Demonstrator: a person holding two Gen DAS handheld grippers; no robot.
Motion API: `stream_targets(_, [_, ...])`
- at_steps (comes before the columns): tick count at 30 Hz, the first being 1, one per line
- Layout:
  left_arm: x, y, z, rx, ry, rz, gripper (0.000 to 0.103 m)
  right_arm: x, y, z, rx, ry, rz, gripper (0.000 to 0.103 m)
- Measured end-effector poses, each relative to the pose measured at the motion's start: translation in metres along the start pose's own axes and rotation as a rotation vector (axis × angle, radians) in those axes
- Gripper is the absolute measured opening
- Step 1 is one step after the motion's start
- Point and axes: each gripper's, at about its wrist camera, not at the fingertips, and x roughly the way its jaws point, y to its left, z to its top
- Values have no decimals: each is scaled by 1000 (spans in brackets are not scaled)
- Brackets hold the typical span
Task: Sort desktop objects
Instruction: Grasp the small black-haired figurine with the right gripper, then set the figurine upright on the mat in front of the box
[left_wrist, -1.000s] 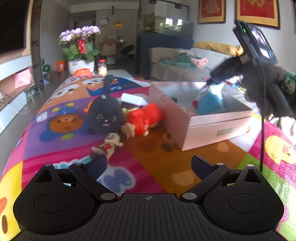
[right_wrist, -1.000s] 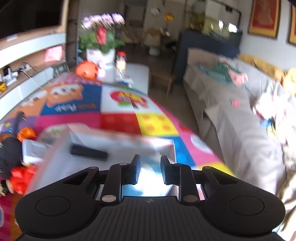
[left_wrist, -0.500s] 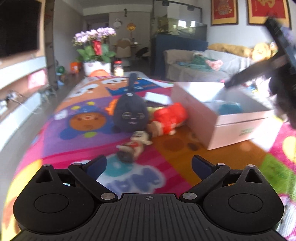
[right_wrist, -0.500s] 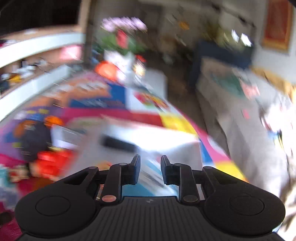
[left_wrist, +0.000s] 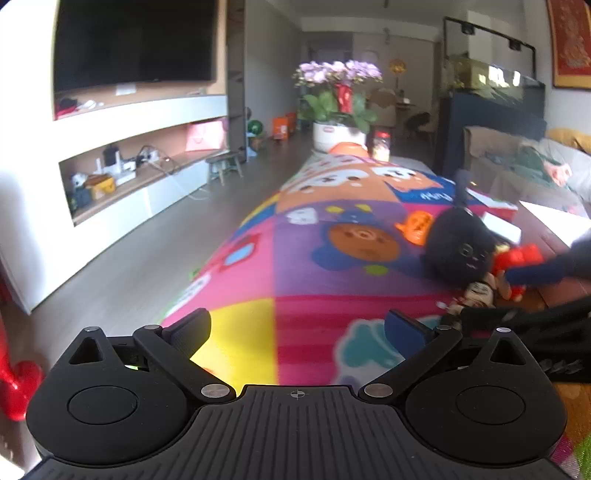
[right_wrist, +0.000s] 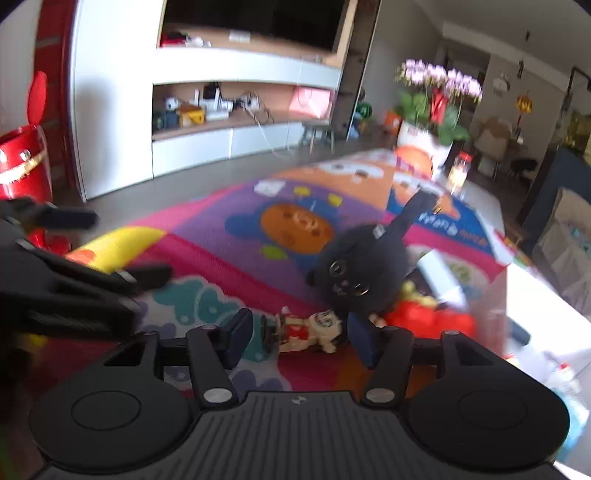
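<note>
In the left wrist view the left gripper stands spread as wide as it goes, with nothing between its fingers but the bright patterned mat. The toys lie well off to its right: the black plush, a red toy touching it, and a small figurine just in front of the plush. Part of the right gripper's dark fingers reaches in from the right edge toward that cluster, so the left one is the farther of the two.

In the right wrist view the right gripper is about half open; its jaws have just been opening. The small figurine lies between the fingers, its long axis running crosswise from one pad toward the other, head toward the right-hand pad. The pads do not seem to press on it, though blur makes that hard to settle. The black plush sits just beyond the figurine, the red toy to its right. The right hand is plainly nearer; gripping end to end along that axis looks awkward, so a wrist roll may be needed.
</note>
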Motion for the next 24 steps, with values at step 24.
stream_targets(24, [15,-133,2,396,-34,-419,93,-127,-111,-143,416,15,-320,71])
